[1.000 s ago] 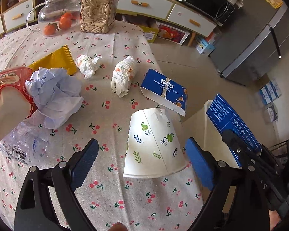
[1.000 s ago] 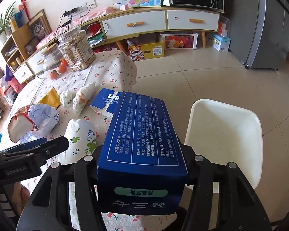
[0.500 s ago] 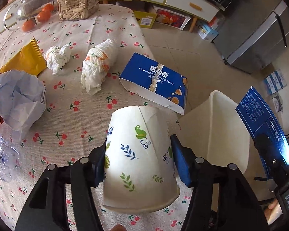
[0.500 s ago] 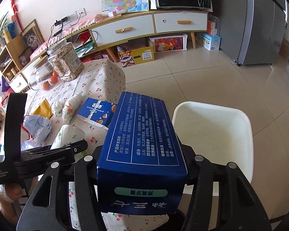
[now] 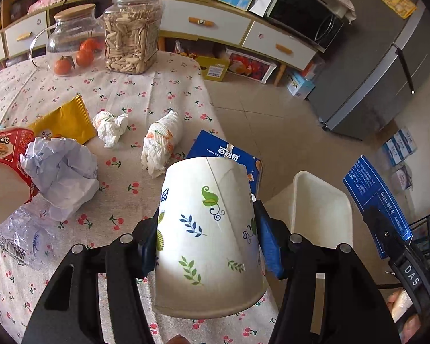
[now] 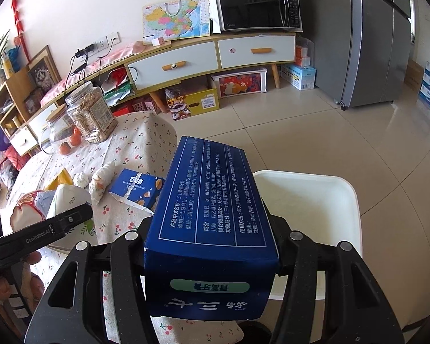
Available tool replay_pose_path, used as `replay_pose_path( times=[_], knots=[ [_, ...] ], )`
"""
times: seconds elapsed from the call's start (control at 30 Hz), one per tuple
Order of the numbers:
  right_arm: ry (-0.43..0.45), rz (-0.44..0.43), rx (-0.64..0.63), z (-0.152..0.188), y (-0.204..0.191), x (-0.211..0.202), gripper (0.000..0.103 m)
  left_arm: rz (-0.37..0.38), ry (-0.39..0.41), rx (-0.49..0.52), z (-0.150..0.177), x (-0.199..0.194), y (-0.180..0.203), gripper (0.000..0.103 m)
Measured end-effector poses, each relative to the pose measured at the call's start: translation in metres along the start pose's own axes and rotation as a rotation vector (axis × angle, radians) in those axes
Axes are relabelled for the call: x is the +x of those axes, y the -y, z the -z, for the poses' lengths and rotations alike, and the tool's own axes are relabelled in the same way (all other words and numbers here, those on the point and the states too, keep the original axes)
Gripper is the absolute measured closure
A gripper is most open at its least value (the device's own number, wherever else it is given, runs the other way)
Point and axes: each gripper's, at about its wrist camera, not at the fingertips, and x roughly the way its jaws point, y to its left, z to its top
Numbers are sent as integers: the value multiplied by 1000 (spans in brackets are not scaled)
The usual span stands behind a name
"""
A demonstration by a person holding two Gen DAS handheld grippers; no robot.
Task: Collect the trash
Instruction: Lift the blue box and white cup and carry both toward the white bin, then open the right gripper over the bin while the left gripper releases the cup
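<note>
Matt paper cup [image 5: 206,229], glossy cardboard box [image 6: 212,200], cloth tablecloth [image 5: 146,91].

The floor [image 6: 315,132] was glossy beige tile. A long sideboard [image 6: 215,54] with white drawers stood along the wall, a grey refrigerator [image 6: 367,37] beside it.

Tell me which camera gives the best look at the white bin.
The right wrist view: the bin lies open ahead, its rim and inside plain, only its near left part hidden by the held blue box. The left wrist view shows it smaller, partly behind that tool's finger.
</note>
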Motion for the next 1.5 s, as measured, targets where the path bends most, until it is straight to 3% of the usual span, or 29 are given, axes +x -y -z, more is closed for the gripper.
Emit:
replay_pose_path(
  times=[0.23, 0.53, 0.6, 0.67, 0.87, 1.4, 1.43, 1.5],
  knots=[
    [59, 86, 6, -2, 11, -9, 50, 10, 67, 24, -1, -16, 8, 46],
    [-4, 204, 80, 5, 54, 0, 48, 39, 111, 99, 9, -17, 46, 46],
    [-10, 219, 106, 5, 65, -1, 26, 59, 104, 110, 14, -14, 58, 46],
    [1, 242, 135, 3, 77, -6, 15, 64, 95, 139, 19, -9, 73, 45],
    [43, 277, 203, -2, 111, -20, 13, 103, 59, 162, 26, 10, 113, 45],
    [49, 355, 440, -2, 210, -37, 10, 154, -20, 261, 38, 65, 221, 42],
    [52, 365, 449, -1, 215, -37, 10, 159, -30, 266, 39, 69, 226, 41],
    [51, 371, 469, -1, 221, -38, 9, 157, -46, 270, 41, 75, 234, 28]
  ],
)
